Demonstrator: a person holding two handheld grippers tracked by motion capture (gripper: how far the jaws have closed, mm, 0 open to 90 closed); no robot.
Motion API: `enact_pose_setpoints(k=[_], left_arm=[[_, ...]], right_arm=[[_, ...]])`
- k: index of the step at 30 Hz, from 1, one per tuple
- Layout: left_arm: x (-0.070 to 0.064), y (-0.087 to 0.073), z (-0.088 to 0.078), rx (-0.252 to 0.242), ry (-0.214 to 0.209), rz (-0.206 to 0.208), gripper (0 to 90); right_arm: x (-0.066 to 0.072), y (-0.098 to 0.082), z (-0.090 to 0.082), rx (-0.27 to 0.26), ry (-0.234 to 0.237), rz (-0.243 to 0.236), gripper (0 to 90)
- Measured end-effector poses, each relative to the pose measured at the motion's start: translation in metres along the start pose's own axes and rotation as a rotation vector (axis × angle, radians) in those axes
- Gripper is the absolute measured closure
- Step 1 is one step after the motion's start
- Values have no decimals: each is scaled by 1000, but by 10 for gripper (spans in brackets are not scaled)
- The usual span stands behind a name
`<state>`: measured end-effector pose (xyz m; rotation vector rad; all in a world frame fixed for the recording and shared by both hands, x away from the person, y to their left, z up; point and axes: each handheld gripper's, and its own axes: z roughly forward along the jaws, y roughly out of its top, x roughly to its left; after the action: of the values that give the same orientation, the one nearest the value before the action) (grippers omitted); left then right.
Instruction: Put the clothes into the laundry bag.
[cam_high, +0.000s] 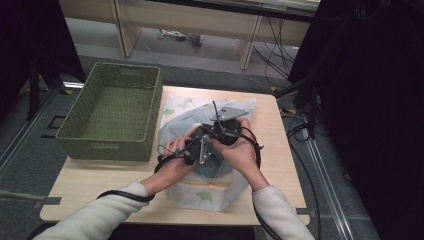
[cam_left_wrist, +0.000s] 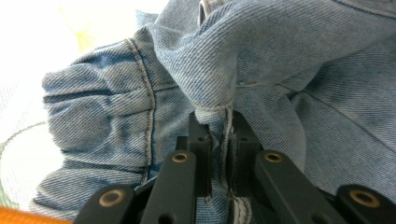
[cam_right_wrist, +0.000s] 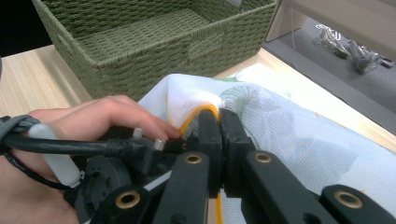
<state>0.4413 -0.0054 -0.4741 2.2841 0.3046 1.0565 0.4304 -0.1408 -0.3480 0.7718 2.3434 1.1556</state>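
Both hands are over the white mesh laundry bag (cam_high: 192, 192) mid-table, green wicker basket (cam_high: 112, 112) just beside it on my left. My left gripper (cam_left_wrist: 219, 140) is clamped on a folded seam of the denim garment (cam_left_wrist: 289, 70), which sits down in the mouth of the bag; only a thin ridge of fabric is between the jaws. My right gripper (cam_right_wrist: 219, 126) is pinched together on the bag's orange-trimmed rim (cam_right_wrist: 198, 112), holding the opening up. Risks as I see them: the left bite is shallow and on a seam edge, so a pull could strip the denim out and leave it bunched half in, half out. If the hands move in opposite directions, the mesh takes the load at the right pinch point and could slip off the trim or collapse the opening. The grippers are nearly touching in the high view, and the cables (cam_high: 250, 140) cross over my right hand (cam_high: 242, 150), so a snag or jaw-to-jaw knock is likely. I can't tell how much denim is already inside.
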Motion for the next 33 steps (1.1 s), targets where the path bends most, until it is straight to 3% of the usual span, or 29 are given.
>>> enact_pose_setpoints(k=[1, 2, 7, 9, 10, 11, 12, 15, 25, 31, 33], left_arm=[[0, 0, 0, -8, -2, -8, 801], [2, 0, -3, 21, -4, 27, 794], [1, -2, -4, 21, -9, 21, 749], [-1, -2, -4, -2, -11, -3, 711], [0, -3, -5, 11, -13, 14, 687], [-2, -4, -6, -11, -21, -5, 658], [0, -4, -8, 4, -21, 19, 631], [-2, -6, -12, -19, -31, -16, 574], [2, -10, -36, -52, -92, -53, 463], [9, -9, -64, -106, -122, -99, 447], [14, -10, -76, -133, -128, -140, 448]], right_arm=[[0, 0, 0, -1, 1, -3, 900], [-1, 0, 0, 0, 0, -3, 900], [0, 0, 0, 2, 3, -5, 900], [0, 0, 0, 5, 3, -1, 900], [0, 0, 0, 4, 4, -2, 900], [-1, 0, 0, 5, 2, 4, 900], [-1, -1, 0, 5, 3, -1, 900], [-2, -2, 1, 10, -1, 0, 900], [-3, -2, 0, 15, -1, 10, 900], [-4, -2, 0, 15, -2, 4, 900], [-5, -3, 0, 15, -3, 6, 900]])
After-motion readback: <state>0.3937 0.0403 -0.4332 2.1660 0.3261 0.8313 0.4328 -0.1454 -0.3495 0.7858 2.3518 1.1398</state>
